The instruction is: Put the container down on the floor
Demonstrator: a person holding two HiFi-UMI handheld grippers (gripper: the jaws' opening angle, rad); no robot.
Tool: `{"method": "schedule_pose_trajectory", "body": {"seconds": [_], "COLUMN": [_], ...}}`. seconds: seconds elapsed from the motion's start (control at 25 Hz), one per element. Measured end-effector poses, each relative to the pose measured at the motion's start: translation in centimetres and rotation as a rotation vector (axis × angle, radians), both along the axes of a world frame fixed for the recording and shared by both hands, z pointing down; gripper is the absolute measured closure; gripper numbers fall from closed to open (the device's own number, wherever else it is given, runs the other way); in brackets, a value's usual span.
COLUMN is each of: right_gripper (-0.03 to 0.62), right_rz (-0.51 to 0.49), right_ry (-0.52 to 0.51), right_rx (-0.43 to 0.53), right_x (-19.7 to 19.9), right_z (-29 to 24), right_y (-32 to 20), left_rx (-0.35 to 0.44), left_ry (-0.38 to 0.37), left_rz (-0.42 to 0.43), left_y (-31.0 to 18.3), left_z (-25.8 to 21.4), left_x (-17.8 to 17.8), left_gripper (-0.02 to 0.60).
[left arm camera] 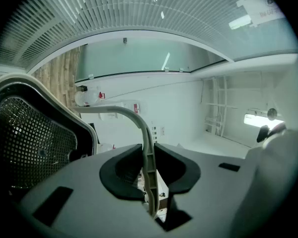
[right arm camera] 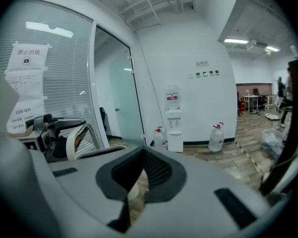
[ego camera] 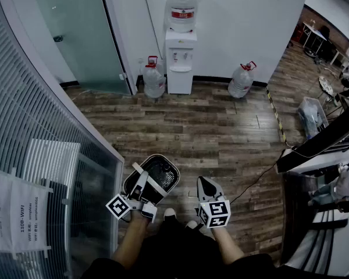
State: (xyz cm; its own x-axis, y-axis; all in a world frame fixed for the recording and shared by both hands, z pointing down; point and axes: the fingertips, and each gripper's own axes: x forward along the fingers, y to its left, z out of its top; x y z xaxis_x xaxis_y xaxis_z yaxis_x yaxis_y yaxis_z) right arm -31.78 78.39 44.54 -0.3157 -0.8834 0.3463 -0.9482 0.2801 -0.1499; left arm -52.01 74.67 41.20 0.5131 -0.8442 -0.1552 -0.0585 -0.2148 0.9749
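Note:
A black mesh container (ego camera: 157, 176) with a white rim hangs by its white handle (ego camera: 141, 182) over the wooden floor (ego camera: 209, 132), in front of the person's legs. My left gripper (ego camera: 142, 186) is shut on that handle. In the left gripper view the handle (left arm camera: 141, 125) runs between the pads of the left gripper (left arm camera: 149, 157), and the container's mesh wall (left arm camera: 30, 133) fills the left side. My right gripper (ego camera: 205, 183) hangs beside the container to its right, shut and holding nothing. In the right gripper view, beyond the right gripper (right arm camera: 136, 182), the handle (right arm camera: 77, 135) shows at far left.
A water dispenser (ego camera: 180, 51) stands against the far wall between two water bottles (ego camera: 153, 80) (ego camera: 242, 81). A glass partition with blinds (ego camera: 41, 132) runs along the left. A desk edge (ego camera: 320, 150), a bin (ego camera: 311, 115) and a floor cable (ego camera: 250, 185) are on the right.

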Motion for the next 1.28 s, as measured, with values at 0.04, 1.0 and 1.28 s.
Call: {"method": "schedule_pose_trajectory", "body": {"seconds": [0.04,1.0,1.28], "right_gripper": [0.586,0.585,0.585], "right_rz": [0.0,0.063,0.074], "right_ry": [0.0,-0.005,-0.007], "right_rx": [0.002,0.021,-0.01], "right_x": [0.0,-2.4,-2.0], "right_z": [0.0,-0.6,0.5], "right_y": [-0.1,-5.5,-7.0], "left_rx": [0.0,0.02,-0.001], "left_ry": [0.001,0.035,0.022], "left_rz": [-0.001,0.101,0.103], "left_y": [0.0,-6.5,-8.9], "left_z": [0.0,-0.2,0.8], "left_x": [-0.1,-1.8,-1.9], "left_gripper": [0.502,0.503,0.503]}}
